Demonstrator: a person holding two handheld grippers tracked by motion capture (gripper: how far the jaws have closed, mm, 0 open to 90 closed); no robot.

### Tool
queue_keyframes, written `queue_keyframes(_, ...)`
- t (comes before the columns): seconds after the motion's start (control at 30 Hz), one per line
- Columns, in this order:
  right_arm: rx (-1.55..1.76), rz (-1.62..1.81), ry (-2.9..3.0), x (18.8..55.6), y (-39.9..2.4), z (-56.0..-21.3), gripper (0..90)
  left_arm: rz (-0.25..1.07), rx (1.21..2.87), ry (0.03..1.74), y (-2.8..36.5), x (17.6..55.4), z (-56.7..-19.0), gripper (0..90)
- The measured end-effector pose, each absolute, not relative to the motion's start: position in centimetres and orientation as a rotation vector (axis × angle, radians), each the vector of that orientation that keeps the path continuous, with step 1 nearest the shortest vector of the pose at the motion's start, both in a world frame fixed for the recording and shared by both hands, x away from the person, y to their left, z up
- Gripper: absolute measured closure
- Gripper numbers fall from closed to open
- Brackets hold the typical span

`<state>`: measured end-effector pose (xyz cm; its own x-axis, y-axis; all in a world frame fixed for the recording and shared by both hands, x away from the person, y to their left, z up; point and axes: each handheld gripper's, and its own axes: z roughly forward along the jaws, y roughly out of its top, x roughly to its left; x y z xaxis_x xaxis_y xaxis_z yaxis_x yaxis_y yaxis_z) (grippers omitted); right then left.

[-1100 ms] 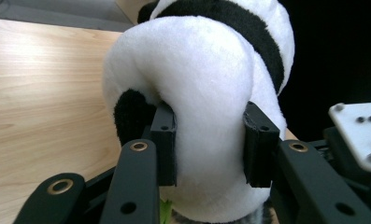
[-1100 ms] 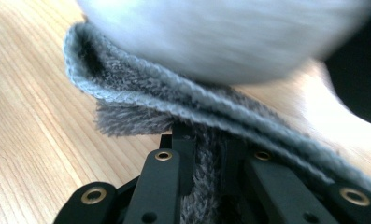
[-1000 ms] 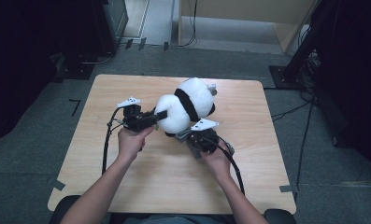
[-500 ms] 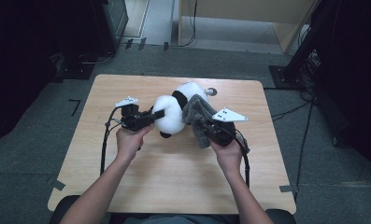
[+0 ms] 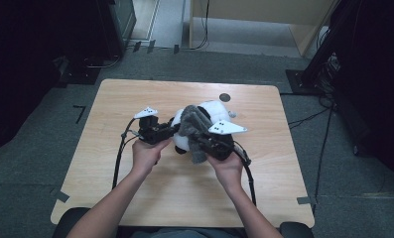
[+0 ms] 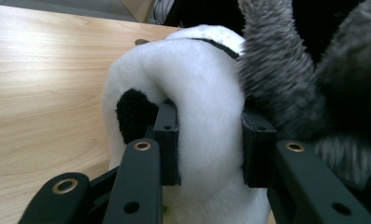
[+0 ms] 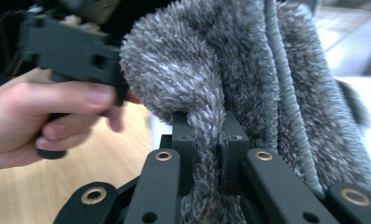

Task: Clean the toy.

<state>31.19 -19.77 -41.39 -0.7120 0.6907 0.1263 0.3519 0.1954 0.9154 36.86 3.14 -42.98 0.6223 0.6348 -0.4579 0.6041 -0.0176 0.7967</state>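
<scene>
White plush toy (image 6: 206, 107) pinched in left gripper (image 6: 211, 149) jaws, grey fuzzy cloth (image 7: 248, 70) in right gripper (image 7: 206, 144) jaws; no legible writing.

Light wooden table (image 5: 135, 198) on grey carpet floor (image 5: 31, 163); dark surroundings.

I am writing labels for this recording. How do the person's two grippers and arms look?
Both the left gripper and the right gripper are black, each topped by a pale grey three-cornered plate with small dark dots. The jaws are flat black bars with brass-ringed holes and blocky pads. A black cable trails from each gripper. The forearms are bare, with no sleeves visible.
</scene>
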Motion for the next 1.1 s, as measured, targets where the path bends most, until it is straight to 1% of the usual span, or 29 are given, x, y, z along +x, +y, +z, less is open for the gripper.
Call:
queue_keyframes(0.1, 0.915, 1.463, 2.171, 30.5, -18.5, -41.6, 81.7, 0.016, 1.672, 1.038, 3.4, 36.9, -43.1, 66.8)
queue_keyframes(0.4, 0.827, 1.41, 2.231, 29.7, -16.6, -43.3, 82.0, -0.002, 1.645, 1.064, 3.9, 37.2, -43.2, 68.3)
queue_keyframes(0.6, 0.763, 1.322, 2.332, 29.5, -15.1, -45.1, 82.3, -0.005, 1.622, 1.058, 4.0, 37.1, -43.0, 68.6)
queue_keyframes(0.77, 0.762, 1.243, 2.397, 29.8, -13.8, -46.7, 82.4, -0.032, 1.609, 1.036, 3.8, 36.9, -42.7, 68.6)
queue_keyframes(0.93, 0.789, 1.174, 2.42, 30.7, -13.9, -48.0, 82.3, -0.039, 1.611, 1.028, 3.9, 36.9, -42.6, 68.6)
queue_keyframes(1.1, 0.891, 1.101, 2.42, 31.7, -15.3, -48.8, 82.2, -0.026, 1.596, 1.031, 4.6, 37.1, -42.3, 69.0)
